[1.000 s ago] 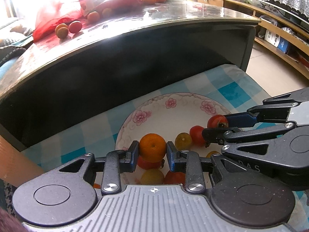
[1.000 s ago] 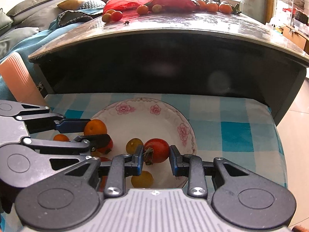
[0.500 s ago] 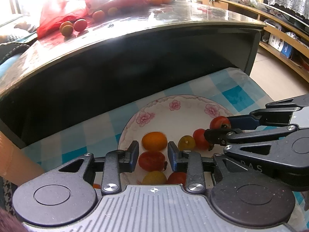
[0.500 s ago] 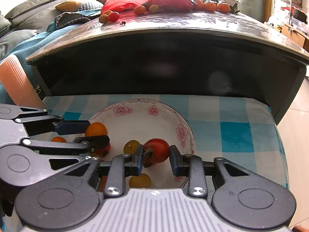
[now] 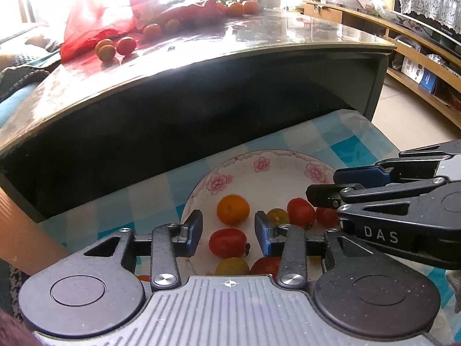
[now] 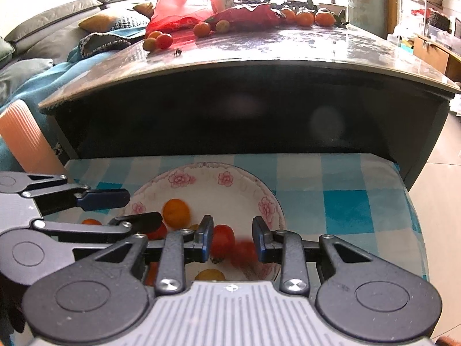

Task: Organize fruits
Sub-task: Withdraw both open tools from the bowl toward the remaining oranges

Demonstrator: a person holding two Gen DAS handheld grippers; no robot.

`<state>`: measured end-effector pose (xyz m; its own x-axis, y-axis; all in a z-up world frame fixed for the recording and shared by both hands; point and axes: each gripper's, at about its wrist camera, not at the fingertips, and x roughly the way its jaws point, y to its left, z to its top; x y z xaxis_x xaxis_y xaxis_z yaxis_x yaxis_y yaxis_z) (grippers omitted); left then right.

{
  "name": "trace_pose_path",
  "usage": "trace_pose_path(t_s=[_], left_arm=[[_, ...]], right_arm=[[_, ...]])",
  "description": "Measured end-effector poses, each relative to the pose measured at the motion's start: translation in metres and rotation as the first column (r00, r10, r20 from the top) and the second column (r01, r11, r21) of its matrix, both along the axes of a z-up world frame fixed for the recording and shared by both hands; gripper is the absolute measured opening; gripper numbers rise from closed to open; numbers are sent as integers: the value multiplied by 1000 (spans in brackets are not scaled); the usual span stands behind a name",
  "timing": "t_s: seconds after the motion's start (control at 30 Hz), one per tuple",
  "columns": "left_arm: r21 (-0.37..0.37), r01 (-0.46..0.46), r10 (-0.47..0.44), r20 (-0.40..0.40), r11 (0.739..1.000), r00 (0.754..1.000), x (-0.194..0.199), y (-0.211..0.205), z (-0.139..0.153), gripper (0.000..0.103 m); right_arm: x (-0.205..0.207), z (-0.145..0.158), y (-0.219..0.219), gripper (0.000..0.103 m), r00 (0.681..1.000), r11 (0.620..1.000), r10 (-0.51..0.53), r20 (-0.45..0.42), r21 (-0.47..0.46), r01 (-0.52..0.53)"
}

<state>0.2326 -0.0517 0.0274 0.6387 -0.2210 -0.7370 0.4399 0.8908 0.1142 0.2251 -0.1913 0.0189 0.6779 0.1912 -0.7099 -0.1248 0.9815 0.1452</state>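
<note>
A white plate with pink flowers [image 5: 288, 173] sits on a blue checked cloth and holds several small tomatoes and fruits. My left gripper [image 5: 228, 227] hovers over its near side, jaws opening, with nothing gripped. An orange fruit [image 5: 232, 210] lies on the plate just beyond the fingers, and a red tomato [image 5: 227, 243] lies below them. My right gripper [image 6: 232, 240] hangs over the plate's right side. A blurred red tomato [image 6: 245, 252] sits low between its narrow jaws, free of the pads. From the side, the right gripper [image 5: 322, 184] shows nothing between its tips.
A dark low table with a glossy top [image 5: 259, 43] rises right behind the plate. It carries a red bag [image 5: 95, 23] and loose fruits [image 5: 115, 47]. The cloth [image 6: 345, 210] runs on to the right. A sofa with cushions [image 6: 57, 28] stands at left.
The left jaws widened and the orange fruit dropped from them onto the plate. The red tomato that the right jaws held has slipped down and is blurred. Neither hand moved.
</note>
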Motion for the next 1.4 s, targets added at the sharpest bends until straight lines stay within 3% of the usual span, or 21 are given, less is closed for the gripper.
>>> trace_pose_path(t_s=[0.63, 1.07, 1.23, 1.4], left_arm=[[-32, -58, 58, -2, 998, 998, -42, 41, 18, 57], [10, -97, 98, -56, 995, 994, -42, 96, -9, 58], [30, -63, 65, -74, 998, 995, -32, 99, -27, 58], [-5, -61, 60, -79, 998, 995, -17, 94, -34, 58]], right_arm=[[-42, 26, 23, 44, 997, 997, 75, 17, -23, -75], [-79, -14, 64, 45, 979, 984, 174, -104, -14, -177], [-77, -29, 78, 46, 974, 980, 196, -111, -14, -199], [-73, -34, 80, 46, 975, 980, 194, -105, -18, -197]])
